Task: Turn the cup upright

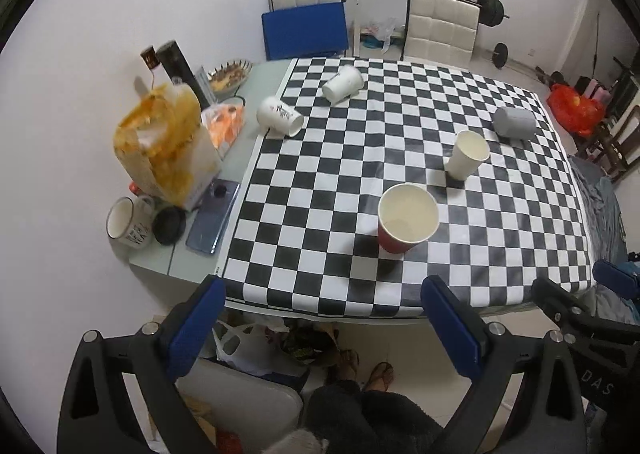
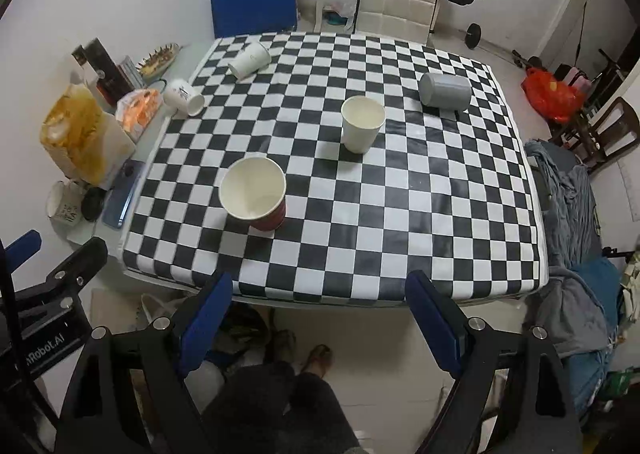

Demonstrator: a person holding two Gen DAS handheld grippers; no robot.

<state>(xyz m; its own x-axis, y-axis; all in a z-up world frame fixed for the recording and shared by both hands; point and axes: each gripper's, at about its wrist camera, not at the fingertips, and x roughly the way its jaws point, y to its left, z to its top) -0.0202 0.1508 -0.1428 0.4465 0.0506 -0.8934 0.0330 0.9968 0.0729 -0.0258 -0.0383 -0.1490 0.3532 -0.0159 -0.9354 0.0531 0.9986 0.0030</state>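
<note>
A red paper cup (image 1: 406, 222) (image 2: 256, 193) and a white paper cup (image 1: 466, 153) (image 2: 361, 123) stand upright on the checkered cloth (image 1: 320, 213) (image 2: 400, 193). A grey cup (image 1: 514, 121) (image 2: 445, 90) lies on its side at the far right. A white paper cup (image 1: 343, 83) (image 2: 250, 59) and a white mug (image 1: 279, 116) (image 2: 184, 95) lie on their sides at the far left. My left gripper (image 1: 324, 318) and right gripper (image 2: 320, 302) are both open and empty, held before the table's near edge.
Left of the cloth stand a snack bag (image 1: 166, 145), a phone (image 1: 214, 217), an upright mug (image 1: 130, 223), a black cap (image 1: 169, 225) and a bowl (image 1: 230, 75). Chairs (image 1: 440, 27) and a barbell rack stand behind. Clothes (image 2: 572, 205) lie at the right.
</note>
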